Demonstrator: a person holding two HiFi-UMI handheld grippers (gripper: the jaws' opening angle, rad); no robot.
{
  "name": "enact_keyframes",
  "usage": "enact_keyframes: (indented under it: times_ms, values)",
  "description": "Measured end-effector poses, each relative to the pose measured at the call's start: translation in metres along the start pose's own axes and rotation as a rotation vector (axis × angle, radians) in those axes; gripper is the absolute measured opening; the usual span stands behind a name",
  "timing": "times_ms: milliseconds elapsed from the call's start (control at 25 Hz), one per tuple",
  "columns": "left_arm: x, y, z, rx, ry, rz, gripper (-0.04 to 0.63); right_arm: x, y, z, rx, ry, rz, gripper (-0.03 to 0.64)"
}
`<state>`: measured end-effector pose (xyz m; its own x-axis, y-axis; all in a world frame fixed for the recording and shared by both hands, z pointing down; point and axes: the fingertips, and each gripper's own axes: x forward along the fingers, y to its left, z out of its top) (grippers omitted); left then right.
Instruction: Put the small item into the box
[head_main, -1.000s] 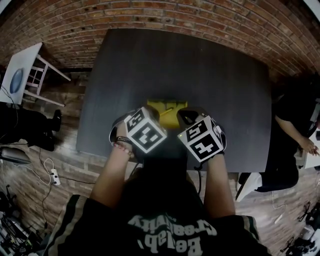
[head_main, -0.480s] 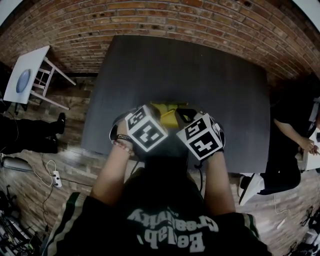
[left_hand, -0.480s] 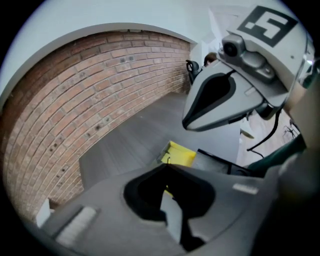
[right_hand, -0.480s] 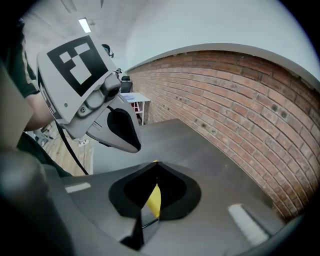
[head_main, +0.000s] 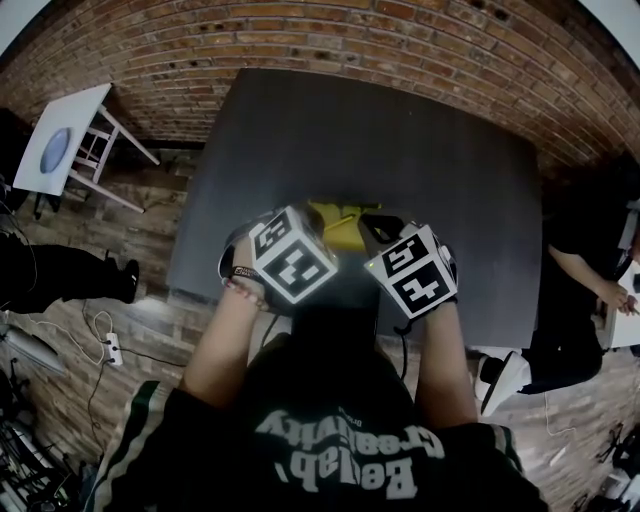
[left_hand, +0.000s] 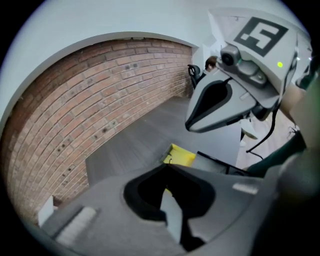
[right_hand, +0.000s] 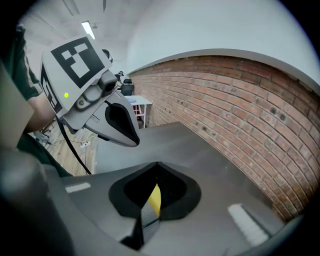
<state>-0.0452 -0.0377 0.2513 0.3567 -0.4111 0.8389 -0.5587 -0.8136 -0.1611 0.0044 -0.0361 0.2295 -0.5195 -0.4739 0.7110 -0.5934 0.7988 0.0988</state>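
Note:
A yellow box (head_main: 338, 226) lies on the dark table (head_main: 400, 150) near its front edge, with a small dark mark on its top that I cannot make out. My left gripper (left_hand: 167, 165) hangs over the box's left side, jaws shut and empty; its marker cube (head_main: 291, 256) hides the tips in the head view. The right gripper (right_hand: 157, 163) hangs over the box's right side, jaws shut too, under its cube (head_main: 412, 272). Slivers of the yellow box (right_hand: 155, 198) show through the opening behind the jaws. The left gripper view shows the box (left_hand: 181, 155) just ahead.
A brick wall (head_main: 330, 35) runs behind the table. A small white side table (head_main: 70, 135) stands at the left. A person in black (head_main: 590, 260) sits at the right edge. Cables and a power strip (head_main: 110, 352) lie on the floor at the left.
Both grippers have lifted slightly above the box, still side by side and shut. The head camera has shifted, so the table sits a little lower in the picture.

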Motion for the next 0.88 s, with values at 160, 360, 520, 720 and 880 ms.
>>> enact_keyframes:
  times_ms: [160,360,520,720,880]
  values:
    - [-0.0012,-0.0028,-0.0037,-0.009,-0.003,0.001,0.003,-0.0020,0.0029,0.0006,-0.016,-0.001,0.001,0.006]
    - [-0.0031,-0.0077,-0.0032,-0.007,-0.003,-0.005,0.003,-0.0044,0.0055,-0.0035,-0.039,0.017,-0.001,0.006]
    - [-0.0023,-0.0069,-0.0054,-0.008,0.003,-0.004,0.003,-0.0029,0.0069,-0.0042,-0.038,0.018,0.005,0.006]
    - [-0.0009,-0.0059,-0.0079,0.000,0.006,-0.006,0.002,0.0003,0.0094,-0.0036,-0.040,0.020,0.012,0.006]
    - [-0.0005,-0.0073,-0.0076,0.001,0.009,-0.005,0.002,-0.0003,0.0088,-0.0040,-0.042,0.016,0.012,0.006]
